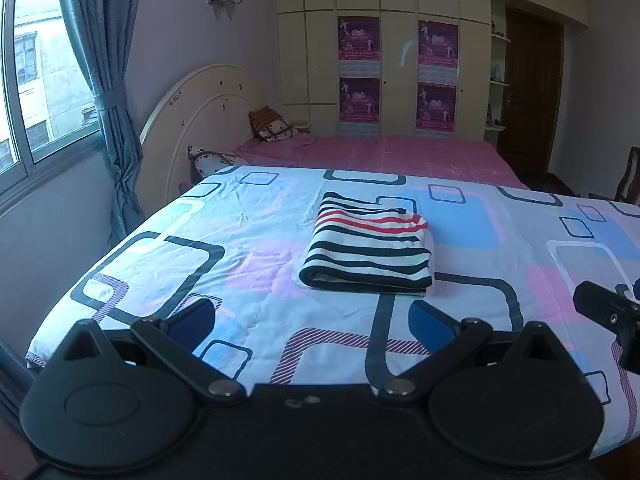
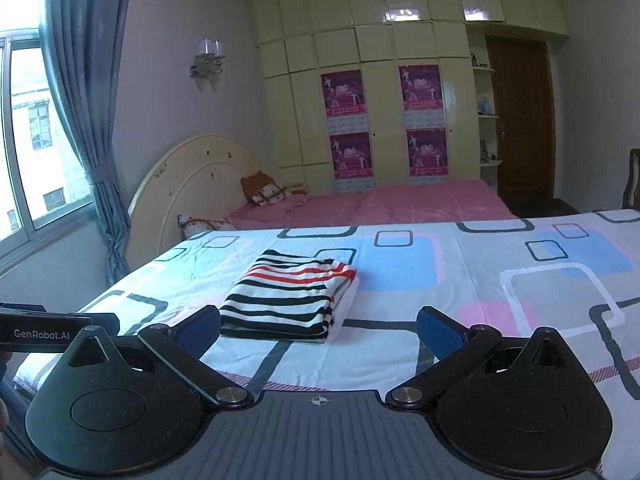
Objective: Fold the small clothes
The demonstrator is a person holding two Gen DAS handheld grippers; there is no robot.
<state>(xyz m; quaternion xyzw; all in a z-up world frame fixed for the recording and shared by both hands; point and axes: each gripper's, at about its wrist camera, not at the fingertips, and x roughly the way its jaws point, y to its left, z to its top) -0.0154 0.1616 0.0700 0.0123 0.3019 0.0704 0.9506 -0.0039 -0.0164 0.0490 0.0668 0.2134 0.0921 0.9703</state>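
A small striped garment (image 1: 370, 250), white with black and red stripes, lies folded into a neat rectangle on the patterned sheet (image 1: 248, 240). It also shows in the right wrist view (image 2: 290, 298). My left gripper (image 1: 314, 322) is open and empty, held back from the garment near the front edge. My right gripper (image 2: 318, 330) is open and empty, just short of the garment's near right corner. The right gripper's body (image 1: 610, 318) shows at the right edge of the left wrist view. The left gripper's body (image 2: 52, 330) shows at the left edge of the right wrist view.
A bed with a pink sheet (image 2: 400, 204), pillows (image 2: 266, 190) and a cream headboard (image 2: 192, 176) stands behind. A cream wardrobe (image 2: 380, 100) with posters fills the back wall. A window with blue curtain (image 2: 92, 120) is at left, a dark door (image 2: 520, 120) and a chair (image 1: 628, 178) at right.
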